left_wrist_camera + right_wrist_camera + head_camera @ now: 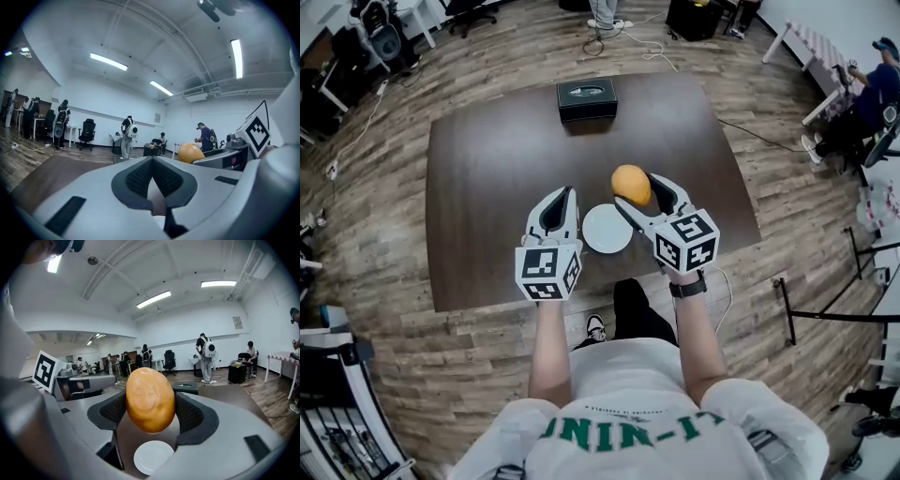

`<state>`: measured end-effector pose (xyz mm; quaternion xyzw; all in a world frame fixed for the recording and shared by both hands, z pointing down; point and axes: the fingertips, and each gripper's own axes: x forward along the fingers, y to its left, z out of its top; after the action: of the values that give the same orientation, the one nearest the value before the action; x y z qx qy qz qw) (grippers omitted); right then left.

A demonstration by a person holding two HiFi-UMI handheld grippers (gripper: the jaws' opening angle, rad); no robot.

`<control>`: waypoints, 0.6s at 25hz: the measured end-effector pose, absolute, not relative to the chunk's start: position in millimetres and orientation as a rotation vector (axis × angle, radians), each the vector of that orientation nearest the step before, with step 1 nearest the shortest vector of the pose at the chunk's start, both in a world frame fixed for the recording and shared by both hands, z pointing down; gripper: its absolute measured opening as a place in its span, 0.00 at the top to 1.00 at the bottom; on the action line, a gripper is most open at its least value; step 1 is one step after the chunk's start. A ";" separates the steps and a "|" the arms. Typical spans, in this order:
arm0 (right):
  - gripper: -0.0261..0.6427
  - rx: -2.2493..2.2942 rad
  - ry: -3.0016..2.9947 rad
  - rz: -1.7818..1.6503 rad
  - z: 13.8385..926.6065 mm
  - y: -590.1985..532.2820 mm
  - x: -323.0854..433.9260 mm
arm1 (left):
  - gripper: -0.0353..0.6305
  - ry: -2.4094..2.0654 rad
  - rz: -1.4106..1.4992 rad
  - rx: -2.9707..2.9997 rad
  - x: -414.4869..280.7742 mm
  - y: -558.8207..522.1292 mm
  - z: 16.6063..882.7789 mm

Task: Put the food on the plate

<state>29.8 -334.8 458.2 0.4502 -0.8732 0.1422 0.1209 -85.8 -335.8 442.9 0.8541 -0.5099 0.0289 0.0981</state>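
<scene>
An orange-brown potato (630, 184) is held above the dark table, and my right gripper (638, 188) is shut on it. In the right gripper view the potato (150, 399) fills the space between the black pads, and the white plate (152, 456) lies on the table below it. From the head view the plate (607, 228) sits between the two grippers, just near and left of the potato. My left gripper (566, 195) hovers left of the plate, its jaws together with nothing in them. The left gripper view shows its closed tips (152, 161) and the potato (190, 152) off to the right.
A black box (587, 98) rests near the far edge of the brown table (487, 178). Wooden floor surrounds the table. People, chairs and desks stand at the edges of the room, away from the table.
</scene>
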 end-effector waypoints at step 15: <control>0.45 0.976 -2.446 0.513 566.2 -371.1 8.9 | 0.93 -1.487 0.205 2.398 -91.5 -388.6 530.7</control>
<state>8.9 -371.1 566.2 0.3544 -0.8878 0.1861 0.2271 -91.5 -388.6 530.7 0.8372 -0.5194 0.0717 0.1557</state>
